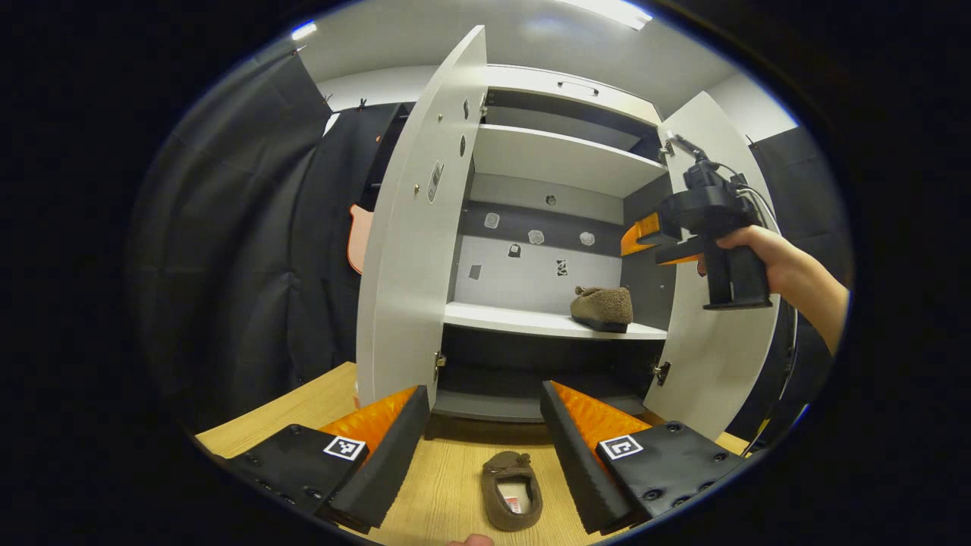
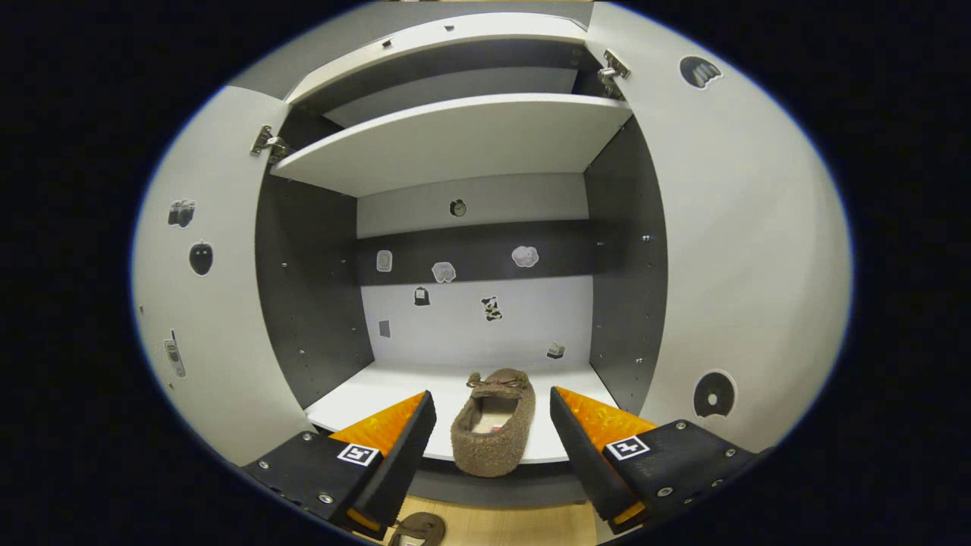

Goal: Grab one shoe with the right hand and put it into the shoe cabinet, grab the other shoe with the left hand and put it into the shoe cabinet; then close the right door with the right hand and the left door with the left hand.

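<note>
One shoe (image 2: 493, 425) rests on cabinet shelf (image 2: 364, 398) | right gripper (image 2: 493, 447) jaws open, empty | second shoe (image 1: 512, 489) on table (image 1: 447, 485) between left gripper (image 1: 485, 455) open jaws, ready for grasping | doors open.

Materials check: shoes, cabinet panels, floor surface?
Shoe on the shelf and shoe on the floor: fuzzy brown fleece-like fabric, going by the nappy pile. Cabinet door and shelf: probably laminated board, matte white, flat with metal hinges. Floor: light wood-grain, likely laminate.
</note>
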Demonstrator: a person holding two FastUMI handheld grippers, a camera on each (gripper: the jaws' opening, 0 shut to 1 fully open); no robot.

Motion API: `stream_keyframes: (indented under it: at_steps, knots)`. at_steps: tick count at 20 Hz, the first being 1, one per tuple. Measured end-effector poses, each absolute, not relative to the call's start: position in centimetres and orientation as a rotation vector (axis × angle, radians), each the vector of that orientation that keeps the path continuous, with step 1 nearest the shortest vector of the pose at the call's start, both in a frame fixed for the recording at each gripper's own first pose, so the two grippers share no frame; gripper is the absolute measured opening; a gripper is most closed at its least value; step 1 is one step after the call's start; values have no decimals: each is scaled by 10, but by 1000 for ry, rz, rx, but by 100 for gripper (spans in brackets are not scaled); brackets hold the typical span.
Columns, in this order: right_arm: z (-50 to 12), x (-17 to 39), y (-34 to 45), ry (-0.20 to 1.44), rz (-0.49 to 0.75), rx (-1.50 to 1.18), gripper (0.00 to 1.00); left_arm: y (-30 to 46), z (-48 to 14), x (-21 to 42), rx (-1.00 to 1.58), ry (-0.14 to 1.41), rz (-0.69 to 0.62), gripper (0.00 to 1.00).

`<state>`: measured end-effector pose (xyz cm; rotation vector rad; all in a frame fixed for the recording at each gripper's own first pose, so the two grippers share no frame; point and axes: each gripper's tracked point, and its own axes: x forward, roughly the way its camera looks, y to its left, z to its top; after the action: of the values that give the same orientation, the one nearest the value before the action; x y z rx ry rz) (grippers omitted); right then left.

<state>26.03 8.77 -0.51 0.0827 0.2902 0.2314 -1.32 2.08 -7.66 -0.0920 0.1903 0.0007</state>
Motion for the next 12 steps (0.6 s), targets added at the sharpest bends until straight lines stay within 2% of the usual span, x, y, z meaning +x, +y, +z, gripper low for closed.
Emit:
stream_keyframes:
  at_steps: [6,9,10,12]
  knots:
    - [-31,177,55,186,212,60,93,9,-118,-8,-111,285,-34,96]
    - [-64,136,34,159,177,33,93,-8,-181,-11,-121,466,-105,99]
    - [-75,122,27,160,165,25,93,-10,-207,-12,-121,533,-126,96]
    - [-93,101,17,183,145,40,93,-16,-255,-14,-112,664,-148,97]
